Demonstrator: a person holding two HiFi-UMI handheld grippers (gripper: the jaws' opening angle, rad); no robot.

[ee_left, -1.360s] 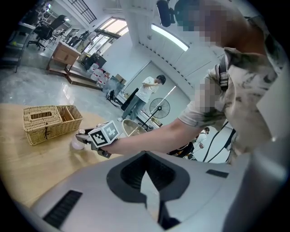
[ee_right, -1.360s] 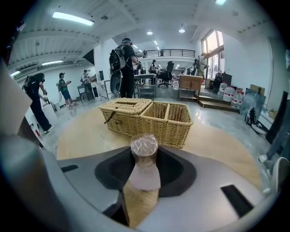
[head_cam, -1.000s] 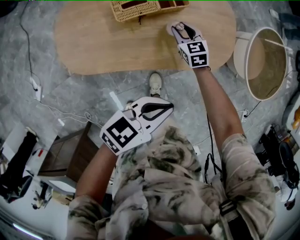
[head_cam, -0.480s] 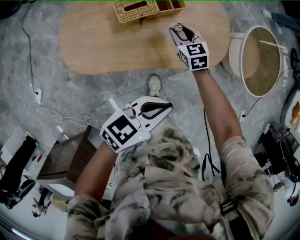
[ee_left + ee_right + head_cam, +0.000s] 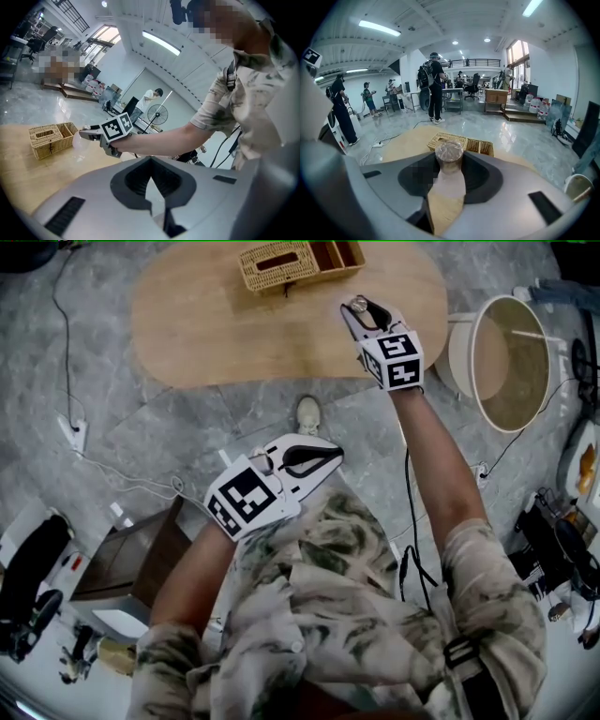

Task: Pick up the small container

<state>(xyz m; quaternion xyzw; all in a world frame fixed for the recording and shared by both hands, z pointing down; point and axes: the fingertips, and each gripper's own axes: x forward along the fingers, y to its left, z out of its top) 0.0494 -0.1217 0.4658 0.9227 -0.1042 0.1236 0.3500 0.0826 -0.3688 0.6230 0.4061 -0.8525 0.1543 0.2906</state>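
A person's right tool (image 5: 360,307) clamps the small container (image 5: 449,155) between its two jaws, which stand partly apart and press on its sides. The clear, round container sits upright at the very tips of the jaws, its wrinkled transparent cover facing up. Seen from the head view, tool and container hang over the right part of the oval wooden counter (image 5: 216,329); the left gripper view shows the container held above the wood rather than resting on it. A woven basket (image 5: 279,264) with an open wooden compartment beside it stands at the counter's far edge, beyond the container and to the left of it, apart from both the container and the tool. The left tool (image 5: 330,455) is held close to the person's body, off the counter and over the grey stone floor (image 5: 141,446), well apart from the container; its jaws are together with nothing between them. A round, pale side table (image 5: 511,409) stands to the right of the counter, and cables trail across the floor.
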